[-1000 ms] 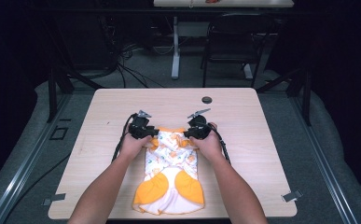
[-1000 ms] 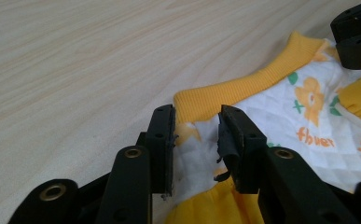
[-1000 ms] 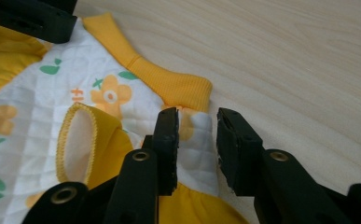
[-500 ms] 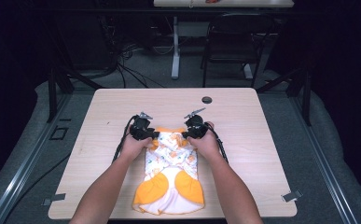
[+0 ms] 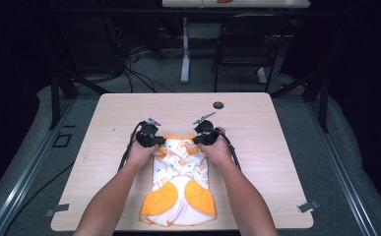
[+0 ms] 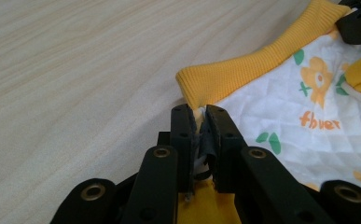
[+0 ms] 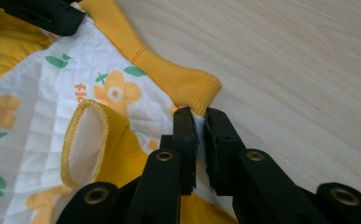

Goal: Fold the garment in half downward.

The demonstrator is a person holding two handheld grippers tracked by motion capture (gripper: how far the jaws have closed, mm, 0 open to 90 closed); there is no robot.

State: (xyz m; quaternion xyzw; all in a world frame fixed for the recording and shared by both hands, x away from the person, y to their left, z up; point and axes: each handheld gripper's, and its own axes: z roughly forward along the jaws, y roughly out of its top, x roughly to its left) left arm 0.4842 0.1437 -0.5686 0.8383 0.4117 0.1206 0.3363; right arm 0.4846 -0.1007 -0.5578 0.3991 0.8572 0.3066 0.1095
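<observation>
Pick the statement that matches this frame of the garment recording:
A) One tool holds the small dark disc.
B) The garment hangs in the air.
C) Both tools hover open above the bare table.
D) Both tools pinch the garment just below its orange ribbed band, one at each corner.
D: the left tool and the right tool each have their jaws closed on the garment beside the orange ribbed band, and the garment lies flat on the table.

My forearms are showing bare, with no sleeves reaching them. I am carrying a black left gripper and a black right gripper, each wearing a small grey three-cornered plate on top. Black cables are trailing from both toward me. Close up, the jaws are looking matte black and blocky, with brass-ringed rivets shining at the linkage arms and dark pads lining their inner faces.
</observation>
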